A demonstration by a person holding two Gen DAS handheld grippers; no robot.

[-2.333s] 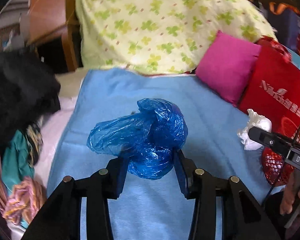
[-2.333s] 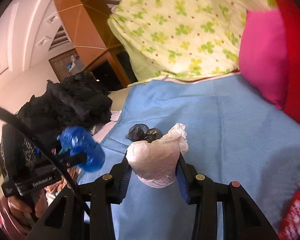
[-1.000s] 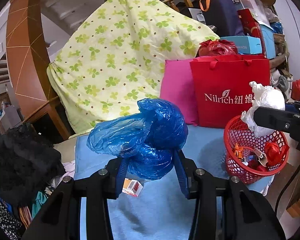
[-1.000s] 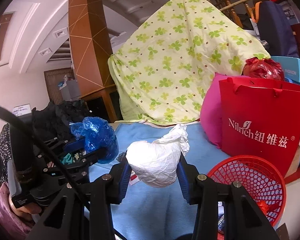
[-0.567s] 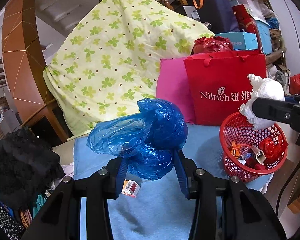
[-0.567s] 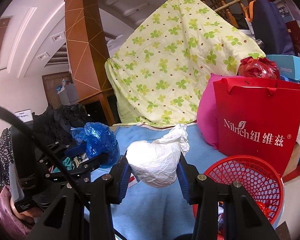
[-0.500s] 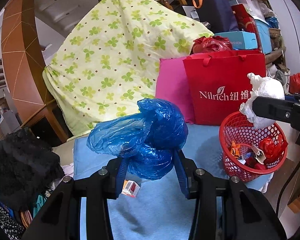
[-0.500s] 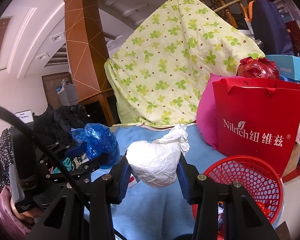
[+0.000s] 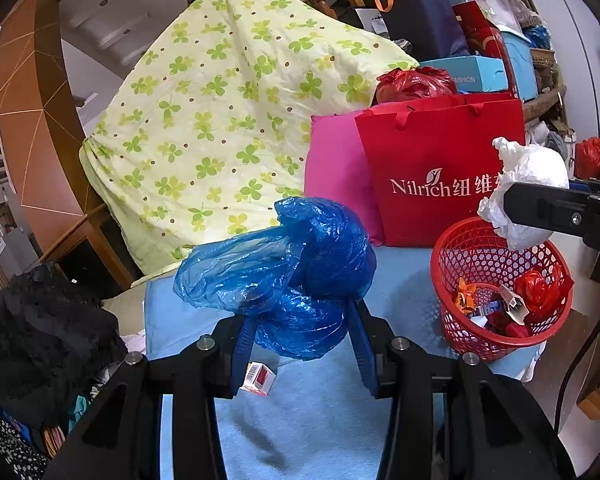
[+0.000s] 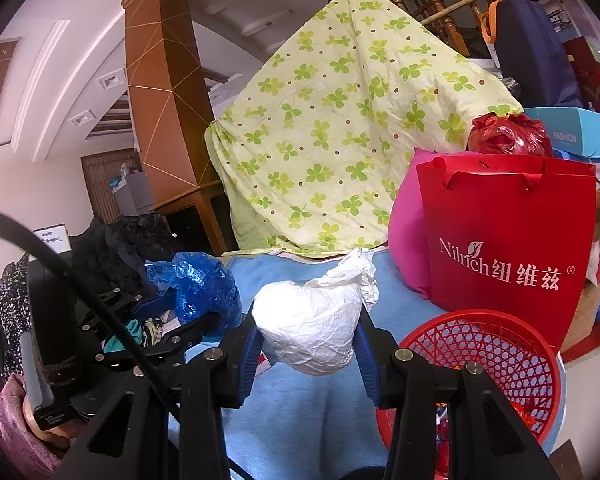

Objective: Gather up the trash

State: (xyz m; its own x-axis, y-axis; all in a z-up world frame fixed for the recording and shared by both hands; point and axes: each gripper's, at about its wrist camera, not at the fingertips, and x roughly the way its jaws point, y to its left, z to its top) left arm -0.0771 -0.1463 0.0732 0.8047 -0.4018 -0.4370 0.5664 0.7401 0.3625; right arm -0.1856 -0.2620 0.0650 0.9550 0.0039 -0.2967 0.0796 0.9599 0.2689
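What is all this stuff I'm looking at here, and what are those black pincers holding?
Blue plastic bag: one, blue, crumpled, clamped in left tongs.
White plastic bag: one, white, clamped in right tongs.
Mesh basket: one, red, on blanket edge, holding wrappers.
Small carton: one, red and white, on blanket.
Blanket: one, light blue, underneath.
Quilt: one, yellow-green clovers, behind.
Shopping bag: one, red, beside pink cushion.
Left tongs: black, shut.
Right tongs: black, shut.

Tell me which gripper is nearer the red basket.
Right. The right gripper, clamping the white bag, hangs at the red basket rim; the left gripper, with the blue bag, sits farther left.
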